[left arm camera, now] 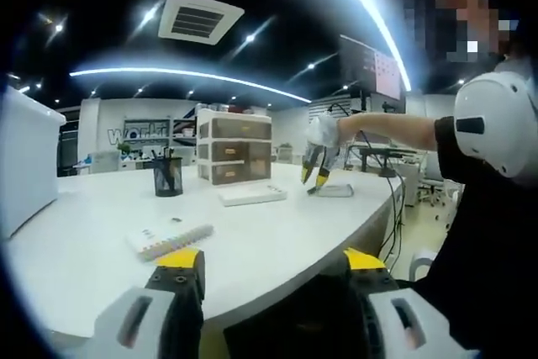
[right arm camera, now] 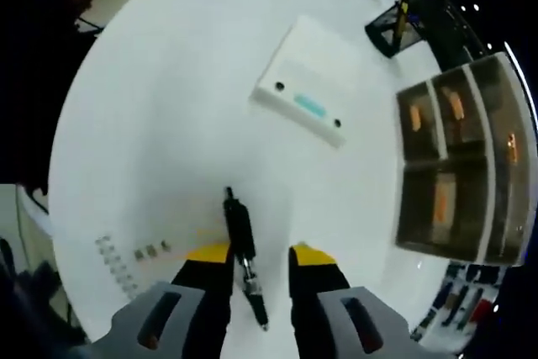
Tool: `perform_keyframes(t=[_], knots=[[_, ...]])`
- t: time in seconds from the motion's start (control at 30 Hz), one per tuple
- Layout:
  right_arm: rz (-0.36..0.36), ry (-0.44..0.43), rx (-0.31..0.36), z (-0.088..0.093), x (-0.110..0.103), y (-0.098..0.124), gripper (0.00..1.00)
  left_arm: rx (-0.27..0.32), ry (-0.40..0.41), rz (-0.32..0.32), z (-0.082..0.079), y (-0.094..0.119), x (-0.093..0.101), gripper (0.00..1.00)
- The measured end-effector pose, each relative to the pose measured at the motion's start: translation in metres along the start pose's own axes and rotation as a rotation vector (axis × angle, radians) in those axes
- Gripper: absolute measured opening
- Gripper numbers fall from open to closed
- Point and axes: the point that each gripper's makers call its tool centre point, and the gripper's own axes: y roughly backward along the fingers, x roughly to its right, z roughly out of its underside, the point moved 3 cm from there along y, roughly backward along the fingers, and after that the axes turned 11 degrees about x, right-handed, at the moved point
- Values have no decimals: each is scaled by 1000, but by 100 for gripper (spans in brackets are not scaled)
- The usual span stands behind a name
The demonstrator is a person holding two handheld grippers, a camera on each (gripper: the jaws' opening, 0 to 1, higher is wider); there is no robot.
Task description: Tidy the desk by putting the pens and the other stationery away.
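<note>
- Downward over the white counter (right arm camera: 151, 124), the right tool (right arm camera: 250, 268) hangs with its yellow-tipped jaws spread, a black pen (right arm camera: 243, 250) lying between them and pointing ahead along their line; whether either jaw touches it cannot be told.
- Ahead of that tool and slightly to its right sits a flat white box (right arm camera: 309, 81); further on, a black mesh pen cup (right arm camera: 391, 27) and, to the right, a clear drawer unit (right arm camera: 458, 166).
- Held back at the near edge of the counter, the left tool (left arm camera: 273, 271) is also spread and grips nothing; just ahead of its left jaw lies a flat white set of markers (left arm camera: 168, 237).
- In the left gripper view, the person's outstretched arm carries the right tool down onto the far side of the counter.
- Judged from here, the step is picking up the pen: close squarely on the barrel near its middle, so it lifts level and does not roll or pivot out.
- Small grey items left of the right tool are too blurred to name, the drawer contents show only as orange shapes, and the pen's near end is partly masked by the jaws.
</note>
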Motion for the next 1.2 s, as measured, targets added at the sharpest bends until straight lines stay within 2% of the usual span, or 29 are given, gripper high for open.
perform_keyframes(t=[0.2,0.5,0.77,1.0,1.2], knots=[[-64,-42,-3,1,1,-1,19,-3,4,8,1,-2,2,64],[-213,-112,-34,-1,-6,-5,10,-9,8,14,3,-5,5,64],[-237,-112,-39,-2,-5,-6,9,-7,10,26,4,-6,9,64],[-256,-133,-83,-4,-4,-8,9,2,9,41,2,-6,13,64],[-281,-104,-118,-5,-5,-9,10,5,11,52,2,-6,17,64]])
